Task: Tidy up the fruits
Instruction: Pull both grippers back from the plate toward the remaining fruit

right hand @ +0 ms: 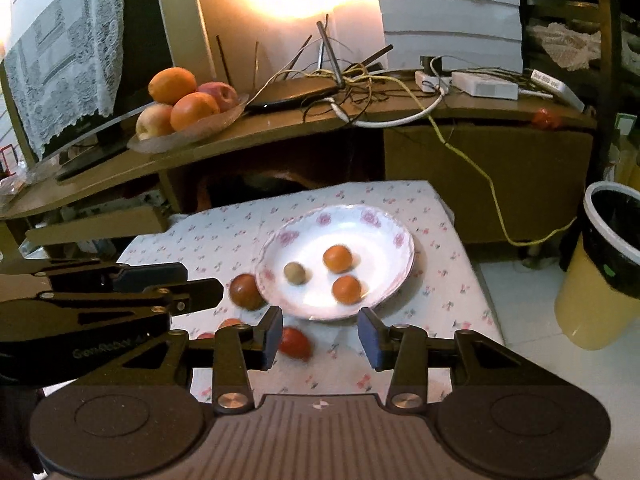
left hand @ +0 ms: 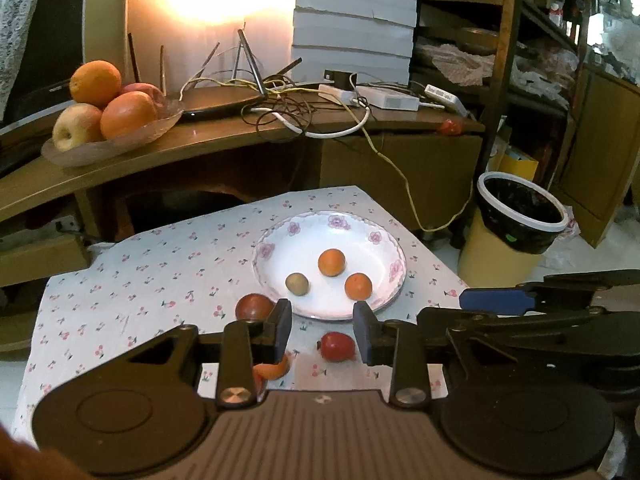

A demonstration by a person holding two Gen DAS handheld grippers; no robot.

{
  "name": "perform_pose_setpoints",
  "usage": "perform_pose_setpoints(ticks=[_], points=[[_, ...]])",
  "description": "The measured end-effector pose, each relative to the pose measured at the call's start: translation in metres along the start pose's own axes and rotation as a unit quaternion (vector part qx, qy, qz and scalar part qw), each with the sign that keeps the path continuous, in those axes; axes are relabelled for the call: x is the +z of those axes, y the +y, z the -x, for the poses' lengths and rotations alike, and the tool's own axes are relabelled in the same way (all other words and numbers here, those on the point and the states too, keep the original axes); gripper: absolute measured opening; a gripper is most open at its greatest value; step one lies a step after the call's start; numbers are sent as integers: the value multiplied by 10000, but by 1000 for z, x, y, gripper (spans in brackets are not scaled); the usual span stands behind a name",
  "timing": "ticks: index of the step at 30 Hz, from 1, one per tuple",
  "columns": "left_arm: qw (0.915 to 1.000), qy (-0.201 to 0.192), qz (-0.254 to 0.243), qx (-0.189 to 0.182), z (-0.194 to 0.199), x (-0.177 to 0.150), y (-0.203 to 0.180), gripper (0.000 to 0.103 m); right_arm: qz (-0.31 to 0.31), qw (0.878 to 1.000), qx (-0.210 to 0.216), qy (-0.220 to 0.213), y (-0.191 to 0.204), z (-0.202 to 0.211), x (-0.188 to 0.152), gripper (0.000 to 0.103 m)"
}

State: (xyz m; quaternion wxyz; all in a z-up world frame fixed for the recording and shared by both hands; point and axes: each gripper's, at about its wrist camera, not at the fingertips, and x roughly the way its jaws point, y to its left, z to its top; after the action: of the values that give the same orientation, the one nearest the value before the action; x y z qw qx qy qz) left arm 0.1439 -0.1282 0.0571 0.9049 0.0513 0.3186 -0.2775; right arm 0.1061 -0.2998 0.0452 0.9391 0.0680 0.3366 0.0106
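Observation:
A white floral plate [left hand: 320,240] [right hand: 360,224] sits on the cherry-print cloth. It holds two small oranges [left hand: 331,262] [left hand: 358,286] and a greenish-brown fruit [left hand: 297,283]. A dark red fruit [left hand: 253,307] [right hand: 246,291] touches the plate's left rim. A red fruit [left hand: 337,346] [right hand: 295,342] lies on the cloth in front of the plate. My left gripper [left hand: 323,328] hovers open above that red fruit, holding nothing. An orange piece [left hand: 274,370] peeks out behind its left finger. My right gripper [right hand: 320,334] is open and empty, just right of the red fruit, beside the left gripper [right hand: 192,284].
A glass dish of big oranges and apples [left hand: 108,120] stands on the wooden shelf [left hand: 240,140] behind the table, next to a router and tangled cables [left hand: 320,112]. A yellow bin with a black liner [left hand: 520,216] stands on the floor at the right.

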Motion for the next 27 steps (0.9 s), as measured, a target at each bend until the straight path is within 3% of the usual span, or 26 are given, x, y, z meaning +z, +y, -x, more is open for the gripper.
perform_pose_setpoints(ticks=[19,27], points=[[9997,174,-127,61,3,-17,8,43,143,9997,150,148,16,-8,-14,43],[9989,387,-110,260,11,-40,33,43,134,9995,178,223,11,-6,-20,43]])
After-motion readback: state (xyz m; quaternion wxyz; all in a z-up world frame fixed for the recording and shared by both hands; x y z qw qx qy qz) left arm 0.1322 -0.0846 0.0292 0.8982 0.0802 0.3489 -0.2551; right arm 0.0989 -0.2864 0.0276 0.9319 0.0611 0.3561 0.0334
